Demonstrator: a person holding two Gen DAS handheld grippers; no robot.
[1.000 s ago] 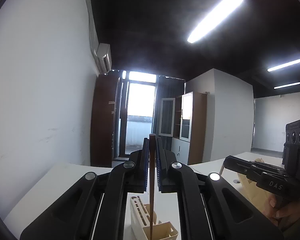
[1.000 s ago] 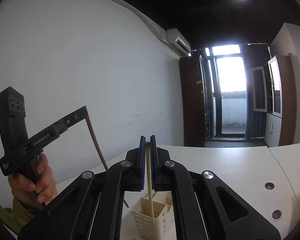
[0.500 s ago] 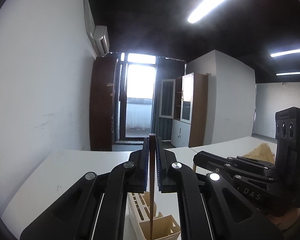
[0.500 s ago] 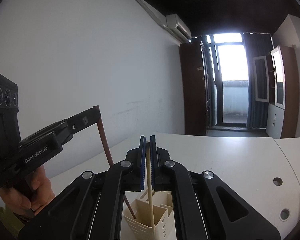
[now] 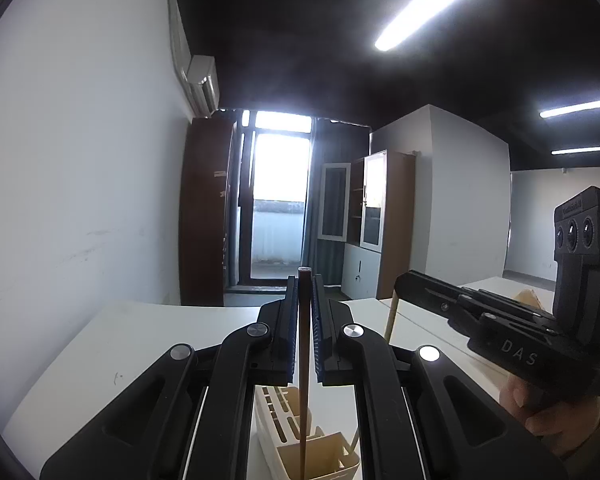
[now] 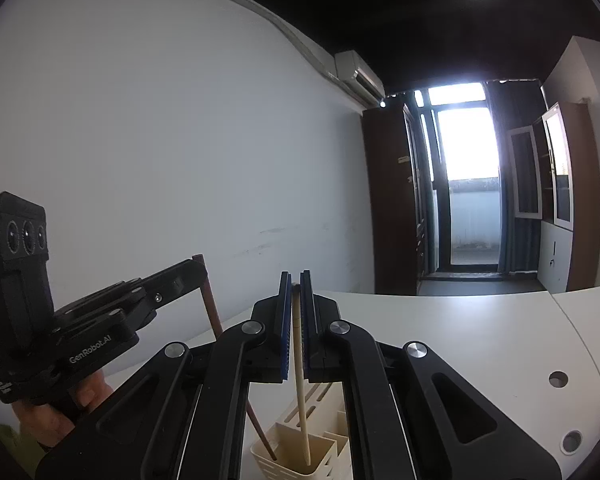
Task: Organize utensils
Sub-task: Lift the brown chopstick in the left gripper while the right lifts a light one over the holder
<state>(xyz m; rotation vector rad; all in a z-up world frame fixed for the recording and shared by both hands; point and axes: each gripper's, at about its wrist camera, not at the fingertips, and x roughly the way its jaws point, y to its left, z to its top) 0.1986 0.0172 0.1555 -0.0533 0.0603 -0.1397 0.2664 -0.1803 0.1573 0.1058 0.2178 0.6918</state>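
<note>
Right wrist view: pale chopstick (image 6: 299, 356) upright between clamped right claw (image 6: 296, 280) pads.

Office: white desks (image 6: 480, 332), cabinets (image 5: 366, 224), tube lights (image 5: 432, 4).

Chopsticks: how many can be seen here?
2. A brown chopstick in the left gripper, a pale chopstick in the right gripper; both tips in the holder. Others may be hidden.

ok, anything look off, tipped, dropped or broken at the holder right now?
Nothing stands out. The cream holder stands upright on the white table. The left gripper holds a brown chopstick, the right gripper a pale chopstick, tips inside it.
</note>
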